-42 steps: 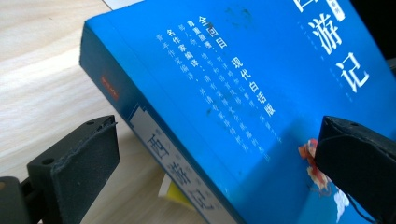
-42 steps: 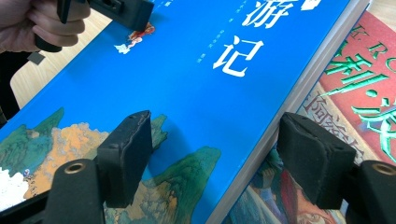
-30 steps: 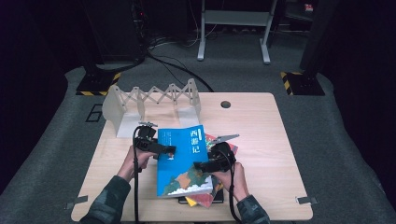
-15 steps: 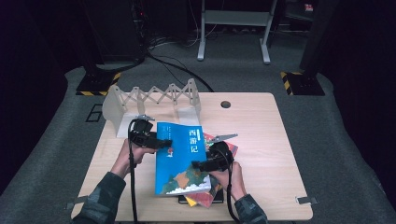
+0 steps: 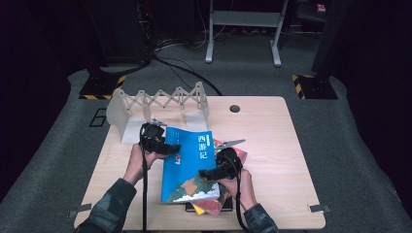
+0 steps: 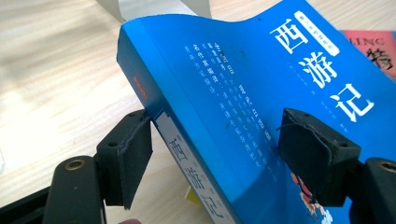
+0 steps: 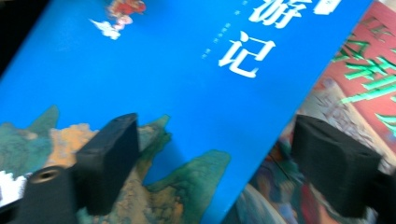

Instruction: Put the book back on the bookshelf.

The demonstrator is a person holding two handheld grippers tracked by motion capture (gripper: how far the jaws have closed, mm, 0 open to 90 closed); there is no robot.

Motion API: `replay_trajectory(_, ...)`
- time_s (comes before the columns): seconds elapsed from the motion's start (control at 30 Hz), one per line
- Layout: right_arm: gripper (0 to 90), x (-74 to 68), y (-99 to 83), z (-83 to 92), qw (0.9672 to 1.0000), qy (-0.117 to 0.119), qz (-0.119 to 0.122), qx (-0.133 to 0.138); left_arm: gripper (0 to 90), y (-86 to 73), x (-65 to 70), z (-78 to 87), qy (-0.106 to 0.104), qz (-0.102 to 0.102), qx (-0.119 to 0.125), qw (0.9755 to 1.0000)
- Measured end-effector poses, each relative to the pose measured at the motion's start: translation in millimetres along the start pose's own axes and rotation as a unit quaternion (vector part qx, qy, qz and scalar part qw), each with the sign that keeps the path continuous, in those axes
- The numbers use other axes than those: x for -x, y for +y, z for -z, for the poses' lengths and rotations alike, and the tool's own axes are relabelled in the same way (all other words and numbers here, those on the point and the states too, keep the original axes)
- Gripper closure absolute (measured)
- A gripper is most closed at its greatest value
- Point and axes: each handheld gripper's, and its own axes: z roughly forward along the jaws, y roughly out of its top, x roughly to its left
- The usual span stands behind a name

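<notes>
A thick blue book [image 5: 187,165] with white Chinese characters lies tilted on top of a small stack. My left gripper [image 5: 167,147] grips its spine edge; its jaws have just been closing. In the left gripper view one pad [image 6: 133,156] sits under the spine and the other on the cover of the blue book [image 6: 233,88], which bows upward. My right gripper [image 5: 206,173] is at the book's near right edge; its jaws have just been opening. In the right gripper view they straddle the edge of the blue book [image 7: 187,70], apart from it, over a red book [image 7: 355,84].
Under the blue book lie a red book [image 5: 239,155] and a yellow one [image 5: 198,208]. A white folding rack [image 5: 160,102] stands at the back left of the wooden table [image 5: 277,145], which has a round hole [image 5: 234,108] near its far edge.
My left gripper has closed on the blue book's spine edge and risen, tilting that side up. My right gripper has stayed in place and opened its jaws.
</notes>
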Motion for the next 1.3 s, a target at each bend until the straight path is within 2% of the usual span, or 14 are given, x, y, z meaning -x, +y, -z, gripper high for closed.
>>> replay_trajectory(0.13,13.2,1.2,0.2,1.7,1.0000,-0.002,0.001,-0.008,26.6,9.3,14.1,0.4,0.029,-0.036,-0.005,0.9989)
replay_trajectory(0.2,12.6,2.8,-0.4,-0.8,0.9998,0.015,-0.008,-0.009,26.2,13.4,16.8,1.8,0.028,-0.041,-0.008,0.9987)
replay_trajectory(0.27,12.1,5.5,-2.7,-3.9,0.9992,0.029,-0.025,-0.004,26.2,13.6,9.1,5.3,0.003,-0.023,-0.005,0.9997)
replay_trajectory(0.33,12.5,7.0,-4.8,-3.7,0.9994,0.031,-0.018,0.005,27.6,9.2,-0.4,5.6,-0.036,0.008,0.004,0.9993)
replay_trajectory(0.37,12.9,7.1,-5.6,-3.7,0.9992,0.033,-0.021,0.008,25.4,6.4,-4.4,4.2,-0.067,0.025,0.004,0.9974)
replay_trajectory(0.4,13.2,7.1,-6.1,-3.9,0.9990,0.035,-0.025,0.011,22.1,3.8,-5.4,2.6,-0.083,0.038,0.006,0.9959)
replay_trajectory(0.5,13.4,7.1,-6.7,-4.4,0.9989,0.037,-0.022,0.016,19.4,0.4,-10.0,-1.7,-0.116,0.061,0.019,0.9912)
replay_trajectory(0.57,13.5,7.2,-6.8,-4.5,0.9989,0.037,-0.022,0.017,18.5,0.4,-11.9,-3.0,-0.124,0.066,0.016,0.9900)
replay_trajectory(0.8,13.4,7.8,-5.5,-7.9,0.9987,0.043,-0.015,0.025,18.8,6.8,-7.6,-16.5,-0.100,0.036,-0.015,0.9942)
replay_trajectory(0.9,14.0,8.1,-4.9,-9.8,0.9985,0.045,-0.011,0.030,20.7,6.6,-6.6,-23.1,-0.111,0.031,-0.030,0.9928)
replay_trajectory(0.93,14.2,8.3,-4.7,-10.5,0.9983,0.047,-0.011,0.032,20.2,5.6,-1.9,-24.9,-0.094,0.024,-0.037,0.9946)
replay_trajectory(1.1,15.3,8.3,-6.2,-10.8,0.9979,0.047,-0.017,0.041,32.3,7.0,-1.8,-15.1,-0.097,0.015,-0.020,0.9950)
replay_trajectory(1.23,15.2,6.8,-6.4,-9.2,0.9982,0.040,-0.019,0.041,37.8,9.7,5.5,-8.4,-0.080,-0.011,-0.017,0.9966)
replay_trajectory(1.3,14.7,4.1,-8.5,3.5,0.9983,-0.014,0.009,0.055,38.0,10.4,10.6,-4.2,-0.060,-0.024,-0.019,0.9977)
